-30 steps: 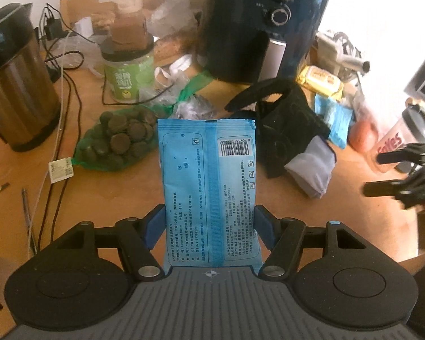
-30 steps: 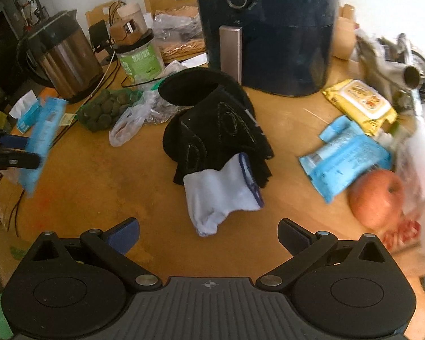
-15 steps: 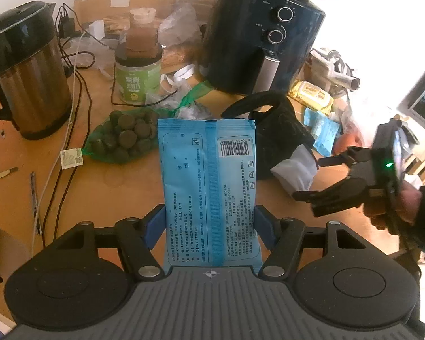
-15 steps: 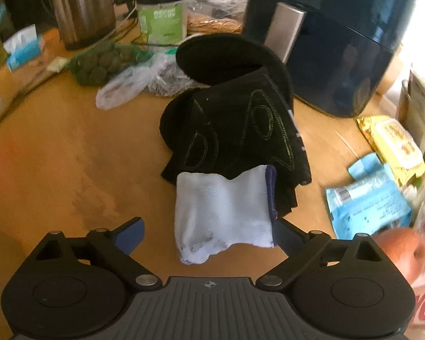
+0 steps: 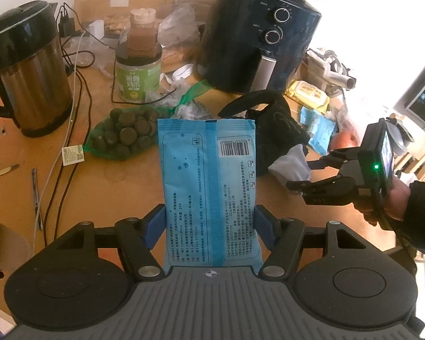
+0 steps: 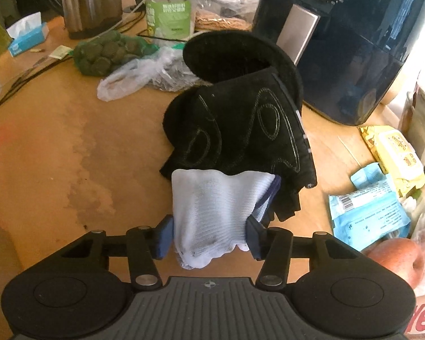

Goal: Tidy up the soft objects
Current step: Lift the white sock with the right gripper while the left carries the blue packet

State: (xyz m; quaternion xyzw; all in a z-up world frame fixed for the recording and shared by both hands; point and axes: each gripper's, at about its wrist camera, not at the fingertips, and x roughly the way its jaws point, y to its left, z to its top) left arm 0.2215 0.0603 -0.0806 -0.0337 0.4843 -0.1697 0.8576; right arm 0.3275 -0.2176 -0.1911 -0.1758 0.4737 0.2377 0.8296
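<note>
**Both tools gripping soft items over the table**

The left tool (image 5: 209, 221) is clamped on the near end of a flat light-blue plastic wipes packet (image 5: 209, 187), which stands up between its blue pads above the wooden table (image 5: 121, 192). The right tool (image 6: 209, 236) pinches the near end of a white ribbed knit sock (image 6: 212, 212); the sock's far end touches a crumpled black stitched cloth (image 6: 240, 130) in front of a dark blue air fryer (image 6: 351, 48). A second blue packet (image 6: 368, 212) lies right.
</note>
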